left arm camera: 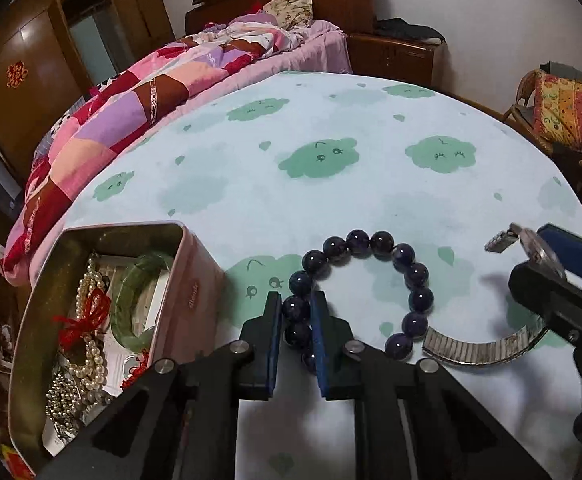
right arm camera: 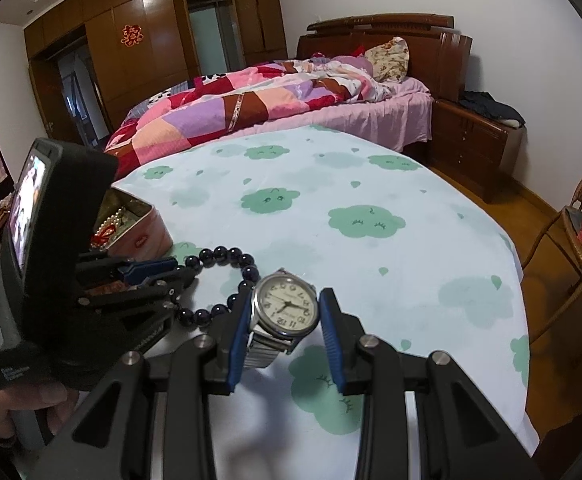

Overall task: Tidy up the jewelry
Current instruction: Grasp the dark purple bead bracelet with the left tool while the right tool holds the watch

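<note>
The left gripper [left arm camera: 295,312] is pinching a bead of the bracelet [left arm camera: 371,292] on the tabletop [left arm camera: 331,200], the right gripper [right arm camera: 287,316] is clamping the watch [right arm camera: 287,306], and next both probably need lifting into the tin [left arm camera: 187,292] just left.

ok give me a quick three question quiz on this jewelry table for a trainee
1. True or false: the left gripper has its pads around the dark bead bracelet.
2. What does the right gripper hold? A) a pearl necklace B) a watch C) a ring
3. Name the green item lying inside the pink tin.

Key
1. True: a bead sits between the blue pads, which look closed on it.
2. B: the watch case is pinched between the pads, dial facing the camera, with its metal band trailing onto the table.
3. A green bangle, beside pearls and a red cord.
</note>
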The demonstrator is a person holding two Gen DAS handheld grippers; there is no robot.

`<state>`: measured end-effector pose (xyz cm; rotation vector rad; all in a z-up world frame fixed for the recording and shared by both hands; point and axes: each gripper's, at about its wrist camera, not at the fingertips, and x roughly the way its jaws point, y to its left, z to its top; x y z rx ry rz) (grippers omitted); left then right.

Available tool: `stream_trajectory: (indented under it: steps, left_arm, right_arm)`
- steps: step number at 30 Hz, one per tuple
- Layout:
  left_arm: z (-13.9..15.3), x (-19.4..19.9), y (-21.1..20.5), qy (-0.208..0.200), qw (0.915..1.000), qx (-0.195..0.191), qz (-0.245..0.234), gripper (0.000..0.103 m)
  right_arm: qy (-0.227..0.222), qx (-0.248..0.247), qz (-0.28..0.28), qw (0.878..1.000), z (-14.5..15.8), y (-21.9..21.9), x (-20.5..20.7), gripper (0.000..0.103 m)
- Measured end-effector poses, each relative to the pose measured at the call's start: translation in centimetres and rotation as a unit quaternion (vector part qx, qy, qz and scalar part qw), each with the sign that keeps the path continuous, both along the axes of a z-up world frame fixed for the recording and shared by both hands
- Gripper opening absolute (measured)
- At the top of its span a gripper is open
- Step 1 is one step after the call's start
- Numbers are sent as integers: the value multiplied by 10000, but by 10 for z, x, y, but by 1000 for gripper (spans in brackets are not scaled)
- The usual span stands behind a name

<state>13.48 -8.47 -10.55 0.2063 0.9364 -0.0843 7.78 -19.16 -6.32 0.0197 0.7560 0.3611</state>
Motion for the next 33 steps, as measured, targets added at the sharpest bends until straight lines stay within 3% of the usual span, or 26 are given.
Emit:
stream_trajectory:
  steps: [16, 33]
  left_arm:
    - [5, -10, 1, -16, 9998, -208, -77, 14]
    - [85, -51, 24, -847, 9945, -590, -191, 14]
  right_arm:
    - [-40, 33, 21, 10000, 2, 1, 0, 36]
    - [-343, 76, 130, 9993, 26, 11, -8, 36]
